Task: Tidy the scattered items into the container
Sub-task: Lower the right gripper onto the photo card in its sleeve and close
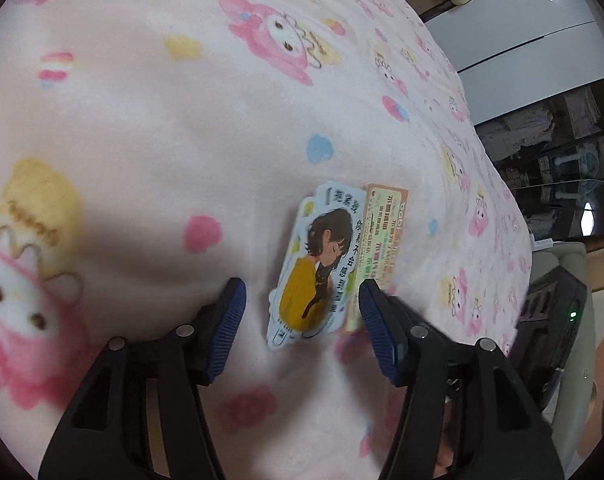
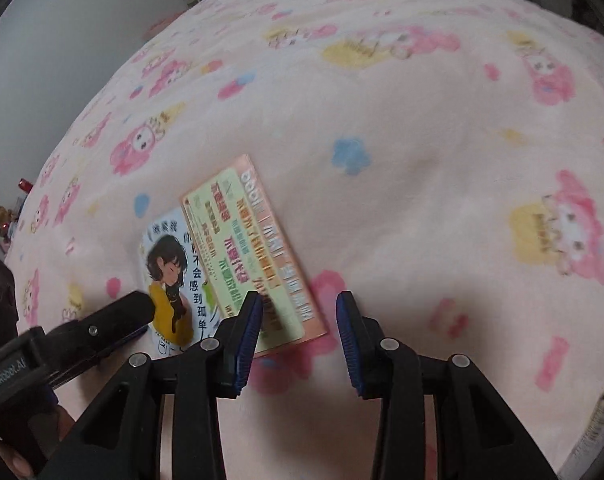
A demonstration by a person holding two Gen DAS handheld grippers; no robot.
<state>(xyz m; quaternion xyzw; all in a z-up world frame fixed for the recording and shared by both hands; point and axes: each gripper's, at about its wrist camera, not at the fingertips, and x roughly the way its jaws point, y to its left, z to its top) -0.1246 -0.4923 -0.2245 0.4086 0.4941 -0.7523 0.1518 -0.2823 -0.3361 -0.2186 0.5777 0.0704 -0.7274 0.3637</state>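
Just ahead of both grippers' spread, empty fingers (left (image 1: 302,312), right (image 2: 300,312)) lie the overlapping cards (image 2: 238,256).

Dim, soft indoor light; motion blur throughout. Strong fisheye bending, dark vignette at corners. Soft shadows on blanket (image 1: 150,128) beneath gripper (image 1: 302,304).

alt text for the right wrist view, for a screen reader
Two flat printed cards lie side by side on a pink cartoon-print blanket: a green-and-orange card overlapping an illustrated girl card. The open right gripper hovers over the green card's near end, and the left gripper reaches in from the left.
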